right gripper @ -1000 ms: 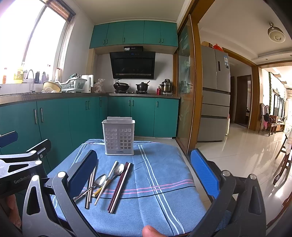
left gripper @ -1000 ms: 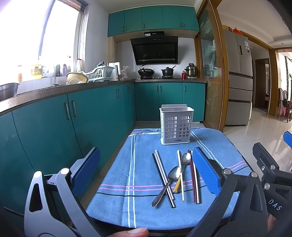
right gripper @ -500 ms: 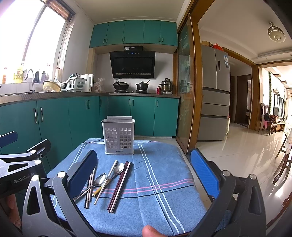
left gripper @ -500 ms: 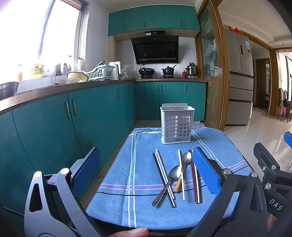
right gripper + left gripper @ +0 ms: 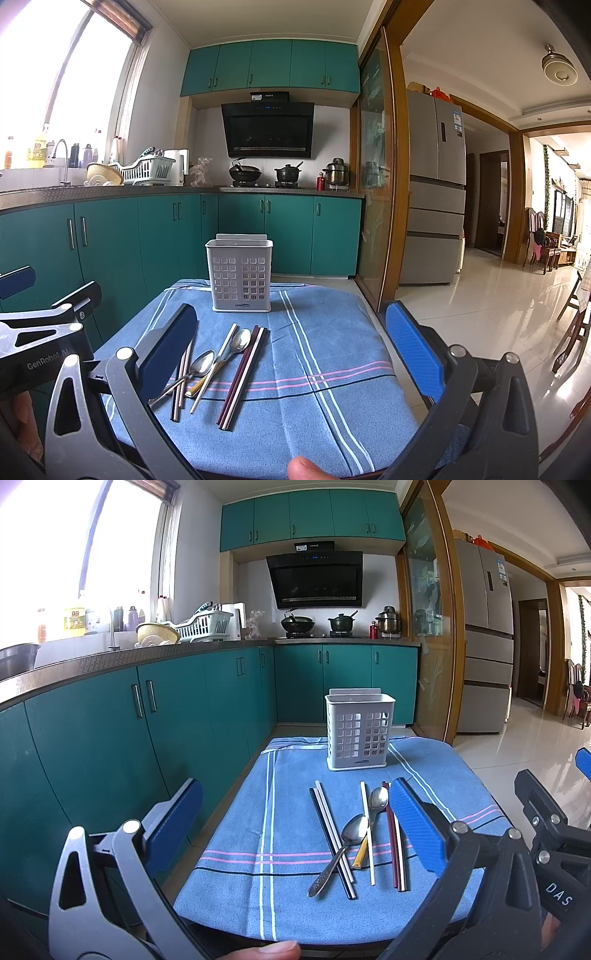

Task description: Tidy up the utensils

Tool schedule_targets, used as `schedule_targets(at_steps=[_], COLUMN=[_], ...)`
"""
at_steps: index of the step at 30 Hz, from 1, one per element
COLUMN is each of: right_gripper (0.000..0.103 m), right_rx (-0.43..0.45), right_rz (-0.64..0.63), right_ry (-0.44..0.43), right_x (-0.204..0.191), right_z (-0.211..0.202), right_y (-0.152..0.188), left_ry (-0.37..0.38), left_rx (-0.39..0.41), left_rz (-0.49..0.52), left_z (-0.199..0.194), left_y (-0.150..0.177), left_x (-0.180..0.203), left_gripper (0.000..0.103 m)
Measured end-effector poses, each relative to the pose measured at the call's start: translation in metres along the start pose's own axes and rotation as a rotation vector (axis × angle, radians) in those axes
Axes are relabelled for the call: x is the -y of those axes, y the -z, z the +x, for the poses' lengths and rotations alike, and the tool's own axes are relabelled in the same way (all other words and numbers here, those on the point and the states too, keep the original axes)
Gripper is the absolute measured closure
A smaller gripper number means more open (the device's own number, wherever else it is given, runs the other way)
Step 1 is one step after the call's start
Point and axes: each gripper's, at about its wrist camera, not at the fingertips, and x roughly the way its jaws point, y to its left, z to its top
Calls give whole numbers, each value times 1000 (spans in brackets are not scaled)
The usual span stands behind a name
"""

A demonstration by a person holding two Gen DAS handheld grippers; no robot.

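Observation:
A white perforated utensil holder (image 5: 357, 733) (image 5: 240, 275) stands upright at the far end of a blue striped cloth (image 5: 280, 812) (image 5: 332, 350). In front of it lie two metal spoons (image 5: 352, 832) (image 5: 201, 363), a black and white chopstick pair (image 5: 328, 827), a single white chopstick (image 5: 366, 830) and a dark red pair (image 5: 245, 369). My left gripper (image 5: 295, 823) hovers open over the near edge, empty. My right gripper (image 5: 291, 347) is open too, holding nothing, right of the utensils.
The cloth covers a small table (image 5: 480, 786) with teal kitchen cabinets (image 5: 110, 731) close on its left. A wood-framed glass door (image 5: 380, 184) and shiny tiled floor (image 5: 498, 306) lie to the right. A thumb tip (image 5: 266, 950) shows at the bottom edge.

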Motion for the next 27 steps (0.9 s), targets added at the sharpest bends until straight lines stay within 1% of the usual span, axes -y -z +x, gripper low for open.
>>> schedule_targets(at_steps=[10,12,14,15,16,18,19,20,21,22,23,24,25,26,27], right_gripper=[3,3,3,3,3,3,3,3,5,12,16,22,31,35,43], right_rx=[-15,-23,-36,-66,-98,-190,-291,-348,-411,-452,-482,-516,-537,-560,-583], right_rz=[-4,-30,-93,-161,-201,-248,-253,-241,-219,-203,-186,-169,-155,-142,-130], right_ry=[1,11,38,74,85,70,37,12,-20,-42,-65,-94,-121,-140,-151], right_x=[0,-1,-4,-7,-8,-5,1,5,10,13,16,19,20,18,16], right_z=[6,10,17,28,38,62,87,101,119,132,143,158,171,183,194], right_y=[8,11,9,12,15,25,33,38,45,48,51,53,54,49,47], left_ry=[3,5,12,19,24,36,41,39,42,66,88,112,141,152,157], left_rx=[-16,-42,-88,-112,-133,-217,-277,-314,-357,-414,-452,-492,-547,-590,-619], left_rz=[3,19,42,47,49,60,63,65,66,62,51,36,16,-2,-15], left_z=[5,12,27,37,47,76,97,111,126,148,162,177,197,215,229], left_y=[6,7,9,11,13,16,19,21,23,27,30,33,37,40,42], left_x=[0,1,1,0,-1,-4,-5,-6,-7,-8,-9,-10,-11,-12,-13], left_gripper=[3,3,3,3,3,3,5,7,13,24,31,45,57,61,65])
